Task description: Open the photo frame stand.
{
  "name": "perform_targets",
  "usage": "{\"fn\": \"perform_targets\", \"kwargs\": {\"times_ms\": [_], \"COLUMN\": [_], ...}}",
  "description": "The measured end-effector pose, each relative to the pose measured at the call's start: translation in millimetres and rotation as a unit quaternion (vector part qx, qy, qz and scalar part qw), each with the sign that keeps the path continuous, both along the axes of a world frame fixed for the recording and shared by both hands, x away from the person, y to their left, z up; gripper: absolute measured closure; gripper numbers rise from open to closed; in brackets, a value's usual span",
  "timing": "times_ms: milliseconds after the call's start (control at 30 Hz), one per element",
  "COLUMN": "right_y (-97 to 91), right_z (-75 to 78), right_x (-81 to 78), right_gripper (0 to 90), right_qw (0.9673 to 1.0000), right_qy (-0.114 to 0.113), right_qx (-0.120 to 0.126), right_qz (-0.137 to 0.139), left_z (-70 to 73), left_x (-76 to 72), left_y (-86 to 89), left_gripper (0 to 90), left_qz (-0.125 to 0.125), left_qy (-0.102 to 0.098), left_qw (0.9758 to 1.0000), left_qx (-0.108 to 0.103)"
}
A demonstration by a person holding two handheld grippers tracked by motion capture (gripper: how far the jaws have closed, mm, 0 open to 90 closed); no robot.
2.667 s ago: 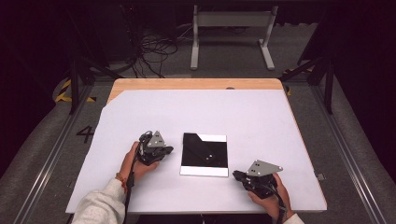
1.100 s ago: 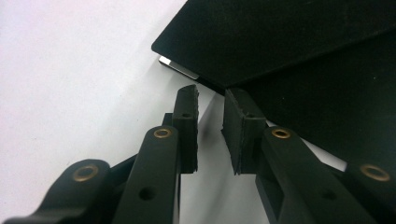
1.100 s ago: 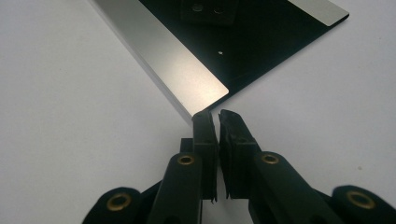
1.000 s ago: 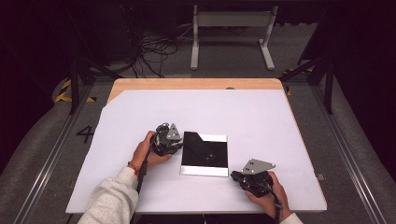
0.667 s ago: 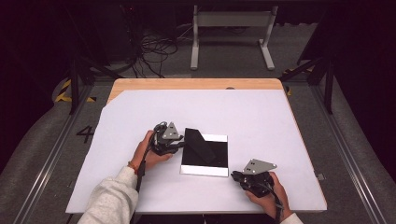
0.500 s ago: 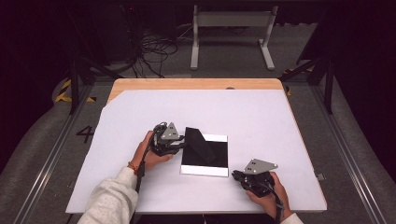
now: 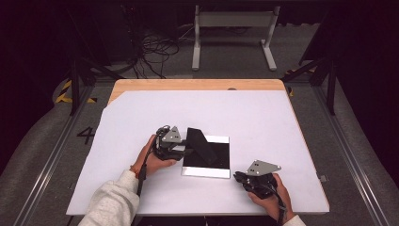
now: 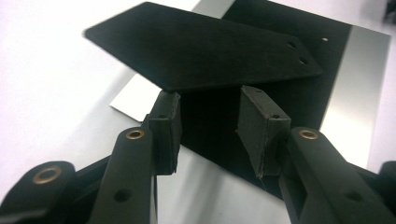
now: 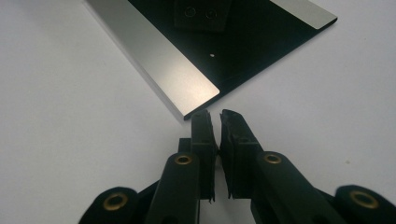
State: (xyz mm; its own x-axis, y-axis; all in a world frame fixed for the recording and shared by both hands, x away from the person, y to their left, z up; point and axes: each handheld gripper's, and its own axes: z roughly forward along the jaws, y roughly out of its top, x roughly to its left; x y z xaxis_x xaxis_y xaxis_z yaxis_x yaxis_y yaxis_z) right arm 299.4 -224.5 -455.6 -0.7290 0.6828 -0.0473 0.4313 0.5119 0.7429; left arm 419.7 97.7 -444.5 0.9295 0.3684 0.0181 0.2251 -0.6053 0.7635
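Presently left gripper (image 8: 210,126) fingers (image 8: 166,130) apart, just been opening, beneath the raised edge of the black flap (image 8: 201,46). Flap tilts over the black-and-silver plate (image 7: 207,157), mid-desk (image 7: 282,122). Left hand (image 7: 153,160) alongside. Right gripper (image 9: 215,123) fingers together at the plate's corner, near the desk's front edge.

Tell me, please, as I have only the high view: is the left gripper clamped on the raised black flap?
Observer: No. The left gripper has just been opening its jaws. Its pads stand apart, and the tilted black flap sits just beyond their tips, unpinched.
Operator: Does the flap have any features?
Observer: Two small holes sit near its far end.
Operator: And is the right gripper holding anything?
Observer: No. The right gripper is shut on nothing, its tips just short of the corner of the silver strip on the base plate.
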Motion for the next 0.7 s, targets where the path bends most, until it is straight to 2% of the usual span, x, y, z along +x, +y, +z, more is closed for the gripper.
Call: {"fn": "perform_targets", "kwargs": {"times_ms": [133, 333, 500, 567, 700], "right_y": [0.1, 0.1, -0.1, 0.0, 0.5], "right_z": [0.3, -0.1, 0.3, 0.6, 0.7], "right_x": [-0.5, -0.2, -0.5, -0.8, -1.0], "right_gripper": [83.9, 83.5, 83.1, 82.9, 82.4], "right_qw": [1.0, 1.0, 1.0, 1.0, 1.0], "right_qy": [-0.002, 0.0, -0.001, -0.002, -0.002], "right_qx": [0.002, 0.002, 0.003, 0.004, 0.003], "right_qz": [0.001, 0.002, 0.002, 0.004, 0.005], "left_z": [0.2, -0.6, -5.0, -5.5, -7.0], "left_x": [-2.8, -6.1, -10.4, -12.2, -14.2], "left_y": [-3.5, -7.4, -13.6, -16.7, -19.8], "left_gripper": [56.9, 55.3, 54.7, 53.4, 51.1], "left_qz": [-0.004, -0.016, -0.029, -0.034, -0.037], "left_qy": [0.004, 0.007, 0.017, 0.014, 0.022], "left_qw": [1.0, 0.9998, 0.9994, 0.9992, 0.999], "left_qx": [-0.003, 0.007, 0.005, 0.013, 0.008]}}
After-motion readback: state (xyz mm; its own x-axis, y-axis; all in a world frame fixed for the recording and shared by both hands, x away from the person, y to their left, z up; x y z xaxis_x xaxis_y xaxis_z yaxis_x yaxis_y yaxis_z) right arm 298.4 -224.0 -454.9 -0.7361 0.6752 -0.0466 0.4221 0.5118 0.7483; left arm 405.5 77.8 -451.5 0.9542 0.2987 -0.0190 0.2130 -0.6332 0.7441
